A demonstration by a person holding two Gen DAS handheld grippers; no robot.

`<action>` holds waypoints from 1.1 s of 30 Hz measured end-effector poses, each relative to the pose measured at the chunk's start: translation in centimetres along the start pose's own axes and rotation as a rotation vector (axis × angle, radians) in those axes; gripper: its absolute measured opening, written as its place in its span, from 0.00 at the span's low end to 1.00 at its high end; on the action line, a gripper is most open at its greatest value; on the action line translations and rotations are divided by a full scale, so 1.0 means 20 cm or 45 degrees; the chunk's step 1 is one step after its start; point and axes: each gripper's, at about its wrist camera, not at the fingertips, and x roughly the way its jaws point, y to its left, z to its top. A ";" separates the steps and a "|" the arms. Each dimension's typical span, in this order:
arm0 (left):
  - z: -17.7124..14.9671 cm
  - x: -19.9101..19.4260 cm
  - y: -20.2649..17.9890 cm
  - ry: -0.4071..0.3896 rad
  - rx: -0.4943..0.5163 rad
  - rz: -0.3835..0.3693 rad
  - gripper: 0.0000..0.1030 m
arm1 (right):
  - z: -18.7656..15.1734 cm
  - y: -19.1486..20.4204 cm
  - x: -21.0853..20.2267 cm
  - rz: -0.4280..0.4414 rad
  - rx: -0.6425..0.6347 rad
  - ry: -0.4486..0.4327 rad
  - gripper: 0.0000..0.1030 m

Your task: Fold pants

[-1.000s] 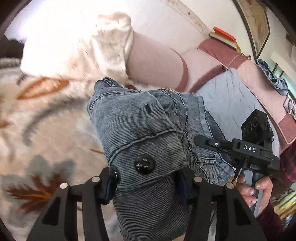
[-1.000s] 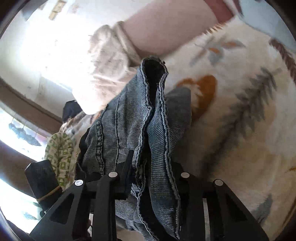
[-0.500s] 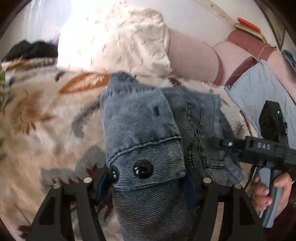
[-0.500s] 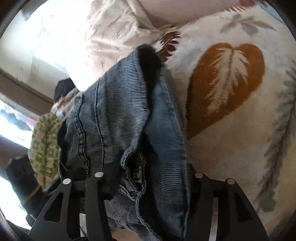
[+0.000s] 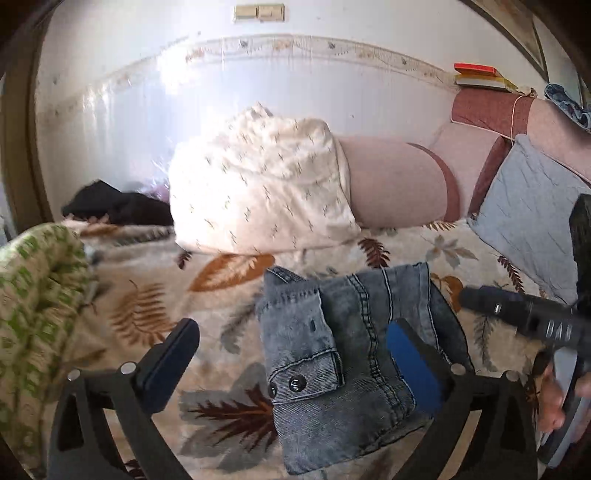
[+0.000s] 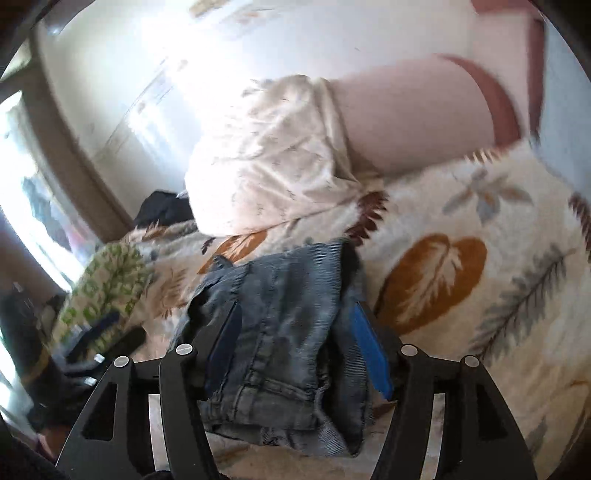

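A pale wall (image 5: pixel 303 103) fills the upper half of the left wrist view, with a patterned border strip (image 5: pixel 332 48) running across it toward one o'clock and a switch plate (image 5: pixel 259 12) at twelve. Strong light glares off the wall at ten o'clock. Below it spreads a cream blanket with leaf prints (image 5: pixel 221 280). A white patterned pillow (image 5: pixel 262 188) leans on a pink bolster (image 5: pixel 395 181) at the centre; a grey cushion (image 5: pixel 528 218) sits at three o'clock. Books (image 5: pixel 480 75) rest on the maroon headrest (image 5: pixel 487 109) at two o'clock. In the right wrist view, a bright window (image 6: pixel 33 206) glows at nine o'clock, possibly curtained; blur hides the details.
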 end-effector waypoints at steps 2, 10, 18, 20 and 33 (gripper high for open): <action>0.01 -0.04 -0.02 -0.017 0.019 0.027 1.00 | -0.02 0.09 -0.01 0.003 -0.067 -0.009 0.59; 0.00 -0.18 -0.04 -0.024 0.021 0.162 1.00 | -0.08 0.22 -0.20 0.033 -0.091 -0.106 0.59; -0.08 -0.34 0.00 -0.049 -0.021 0.241 1.00 | -0.19 0.30 -0.46 -0.067 -0.112 -0.292 0.74; -0.10 -0.36 0.01 -0.055 -0.029 0.252 1.00 | -0.23 0.32 -0.50 -0.084 -0.121 -0.316 0.74; -0.25 -0.39 0.03 -0.112 -0.045 0.269 1.00 | -0.43 0.38 -0.46 -0.230 -0.129 -0.322 0.75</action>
